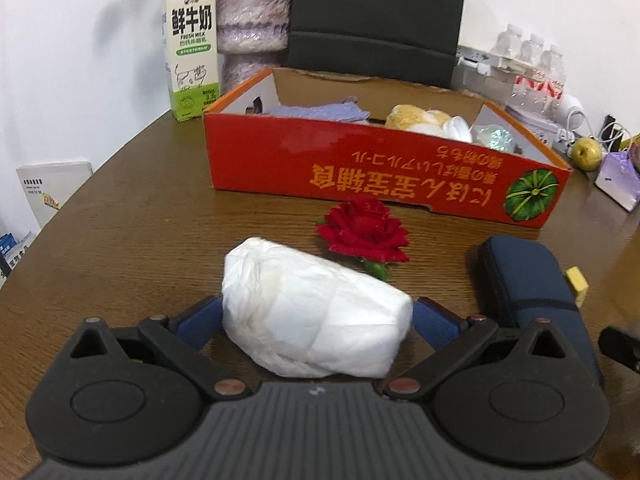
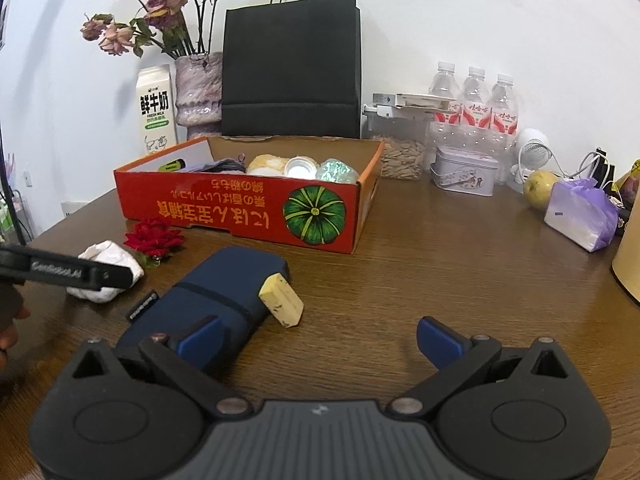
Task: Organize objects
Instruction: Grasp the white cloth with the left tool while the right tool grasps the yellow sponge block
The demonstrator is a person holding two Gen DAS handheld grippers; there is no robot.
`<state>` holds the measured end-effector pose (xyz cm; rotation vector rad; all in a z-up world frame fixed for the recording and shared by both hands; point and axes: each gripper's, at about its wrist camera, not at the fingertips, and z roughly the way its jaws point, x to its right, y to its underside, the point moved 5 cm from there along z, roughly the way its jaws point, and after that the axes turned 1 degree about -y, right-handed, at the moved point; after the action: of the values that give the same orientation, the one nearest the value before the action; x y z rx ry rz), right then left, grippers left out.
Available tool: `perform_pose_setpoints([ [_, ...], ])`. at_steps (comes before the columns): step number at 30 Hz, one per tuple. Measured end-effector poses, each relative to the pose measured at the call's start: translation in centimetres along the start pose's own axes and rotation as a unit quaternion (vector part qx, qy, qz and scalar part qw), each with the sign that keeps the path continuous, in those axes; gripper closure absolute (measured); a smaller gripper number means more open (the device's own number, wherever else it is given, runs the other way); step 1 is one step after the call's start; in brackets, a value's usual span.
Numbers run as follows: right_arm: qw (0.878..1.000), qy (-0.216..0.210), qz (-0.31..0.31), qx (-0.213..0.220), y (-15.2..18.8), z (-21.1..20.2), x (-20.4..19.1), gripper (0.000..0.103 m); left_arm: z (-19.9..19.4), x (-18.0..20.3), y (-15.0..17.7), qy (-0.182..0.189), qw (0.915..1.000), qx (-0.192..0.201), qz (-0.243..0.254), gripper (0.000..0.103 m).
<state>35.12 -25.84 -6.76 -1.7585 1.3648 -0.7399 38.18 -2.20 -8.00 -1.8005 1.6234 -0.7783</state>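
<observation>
Left gripper (image 1: 316, 312), right gripper (image 2: 318, 338): black ribbed housing sitting behind the claw, round discs flanking it, copper-coloured rivets showing at linkage joints, blue pads (image 2: 200, 338) tipping the fingers; white lettering running along the left gripper's side.

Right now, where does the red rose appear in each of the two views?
Left wrist view: the red rose lies at the centre, on the table just beyond the white bundle in the left claw.
Right wrist view: the red rose lies far left, beside the white bundle.
Shared landmark: the red box, directly behind the rose.
</observation>
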Motion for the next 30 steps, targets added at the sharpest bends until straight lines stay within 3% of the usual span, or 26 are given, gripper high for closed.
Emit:
perform_pose_setpoints([
  [5, 1.0, 0.003, -0.005, -0.005, 0.2, 0.3, -0.2, 0.0, -0.1, -0.1, 0.3, -0.002, 1.0, 0.005, 0.006, 0.001],
  [15, 1.0, 0.005, -0.004, -0.004, 0.2, 0.2, 0.0, 0.0, -2.1, -0.6, 0.9, 0.001, 0.9998, 0.018, 0.01, 0.038],
  [30, 1.0, 0.017, 0.002, -0.009, 0.2, 0.4, 0.3, 0.0, -4.3, -1.6, 2.3, 0.0, 0.9996, 0.024, 0.011, 0.037],
])
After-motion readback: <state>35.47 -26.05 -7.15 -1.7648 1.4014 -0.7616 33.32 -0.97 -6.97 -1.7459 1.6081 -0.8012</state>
